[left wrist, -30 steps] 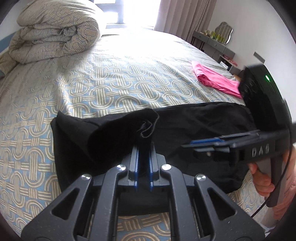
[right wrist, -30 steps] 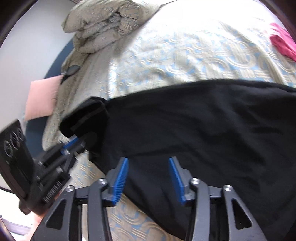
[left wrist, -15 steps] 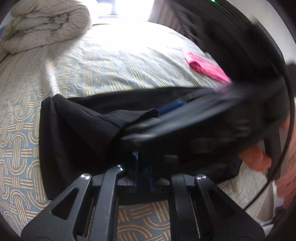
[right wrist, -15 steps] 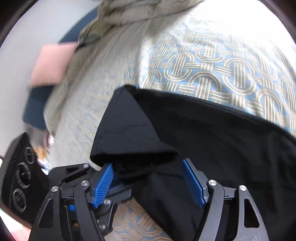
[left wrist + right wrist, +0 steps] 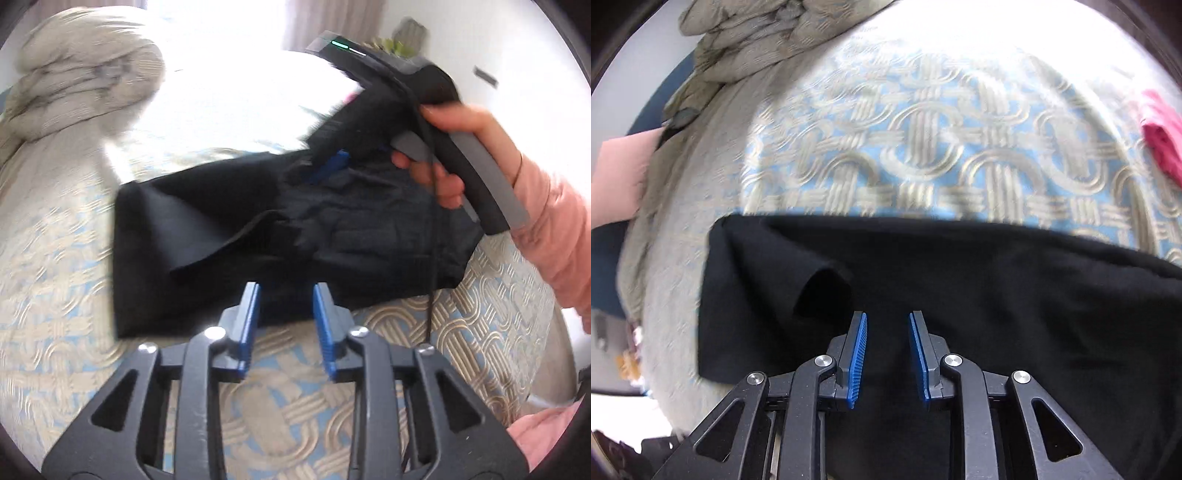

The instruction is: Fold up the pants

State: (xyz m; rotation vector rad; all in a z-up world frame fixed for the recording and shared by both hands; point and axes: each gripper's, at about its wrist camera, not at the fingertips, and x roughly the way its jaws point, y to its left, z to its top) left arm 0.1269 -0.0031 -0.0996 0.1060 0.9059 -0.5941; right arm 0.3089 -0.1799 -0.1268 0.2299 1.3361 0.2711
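Note:
Black pants (image 5: 221, 229) lie folded across the patterned bedspread (image 5: 55, 266), with one loose flap turned over on top. My left gripper (image 5: 286, 314) hangs just short of their near edge; its jaws are opening and nothing is between the blue pads. In the left wrist view a hand (image 5: 454, 147) in a pink sleeve holds my right gripper (image 5: 332, 164) down at the pants' far side. In the right wrist view the right gripper (image 5: 888, 343) hovers over the pants (image 5: 997, 295) beside a curled flap (image 5: 820, 284). Its jaws are closing, a gap still shows, and black cloth lies under them.
A rolled grey duvet (image 5: 81, 74) sits at the head of the bed, also the duvet (image 5: 768, 37) at top left. A pink garment (image 5: 1163, 144) lies at the far right. A pale pink cushion (image 5: 617, 177) sits off the bed's left edge.
The left gripper let go of the pants' fold and drew back to the near edge, its jaws now apart. The right gripper swept across over the pants and its wide jaws narrowed.

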